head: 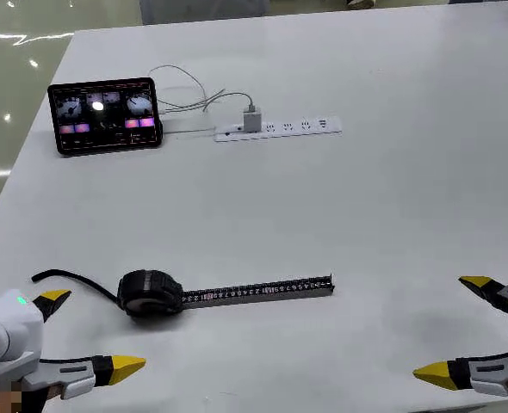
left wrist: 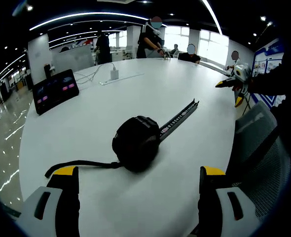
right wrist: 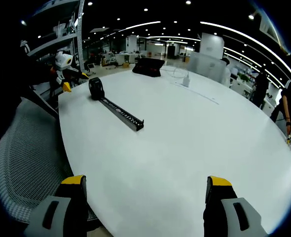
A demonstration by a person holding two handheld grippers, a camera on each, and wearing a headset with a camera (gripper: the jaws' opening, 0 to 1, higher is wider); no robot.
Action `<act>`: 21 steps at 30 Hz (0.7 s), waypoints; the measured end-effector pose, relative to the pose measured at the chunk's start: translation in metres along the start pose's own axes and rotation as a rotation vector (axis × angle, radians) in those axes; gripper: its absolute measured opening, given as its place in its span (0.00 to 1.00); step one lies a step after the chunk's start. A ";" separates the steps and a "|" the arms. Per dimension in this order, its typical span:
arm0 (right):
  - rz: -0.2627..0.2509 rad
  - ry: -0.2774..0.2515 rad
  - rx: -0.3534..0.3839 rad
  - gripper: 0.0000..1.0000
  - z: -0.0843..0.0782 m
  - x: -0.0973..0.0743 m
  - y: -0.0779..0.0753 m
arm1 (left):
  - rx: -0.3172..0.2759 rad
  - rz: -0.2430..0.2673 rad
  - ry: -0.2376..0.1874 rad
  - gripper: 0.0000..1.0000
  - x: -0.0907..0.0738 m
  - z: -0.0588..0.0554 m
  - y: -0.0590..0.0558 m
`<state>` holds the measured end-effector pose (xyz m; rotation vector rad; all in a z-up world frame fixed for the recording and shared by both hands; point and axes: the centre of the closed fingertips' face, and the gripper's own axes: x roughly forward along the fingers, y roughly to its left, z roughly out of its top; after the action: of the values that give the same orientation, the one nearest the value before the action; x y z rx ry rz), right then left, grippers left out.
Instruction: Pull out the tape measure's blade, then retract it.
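Both grippers are held spread with nothing between the jaws: the left gripper is seen at seven o'clock in the head view and the right gripper at four o'clock, each clear of the tape. A white table is seen under everything. A tablet with a lit screen is propped at ten o'clock on it, and a white power strip is laid near twelve o'clock, with a charger plugged into it. The tape measure is found at seven o'clock, just ahead of the left gripper. Its blade is drawn out flat toward three o'clock, and its black strap is trailed toward nine o'clock.
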<state>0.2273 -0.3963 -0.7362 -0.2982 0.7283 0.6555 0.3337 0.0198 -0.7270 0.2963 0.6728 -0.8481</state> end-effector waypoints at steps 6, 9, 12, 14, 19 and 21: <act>-0.004 0.001 0.000 0.99 -0.002 -0.003 -0.001 | -0.004 0.010 -0.006 0.99 -0.003 0.000 0.002; -0.005 0.004 -0.001 0.99 -0.003 -0.003 -0.001 | -0.006 0.010 -0.007 0.99 -0.004 0.000 0.003; -0.004 0.008 -0.002 0.99 -0.004 -0.002 -0.001 | -0.012 0.014 0.000 0.98 -0.005 0.001 0.006; -0.006 0.009 -0.007 0.99 -0.004 -0.003 0.000 | -0.015 0.020 -0.001 0.99 -0.005 0.002 0.009; -0.001 0.010 -0.002 0.99 -0.004 -0.004 -0.001 | -0.011 0.028 -0.001 0.99 -0.005 0.005 0.012; -0.003 0.012 -0.003 0.99 -0.005 -0.004 -0.002 | 0.003 0.030 0.006 0.99 -0.004 0.004 0.012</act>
<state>0.2238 -0.4024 -0.7368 -0.3066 0.7384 0.6528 0.3429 0.0281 -0.7215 0.3113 0.6716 -0.8198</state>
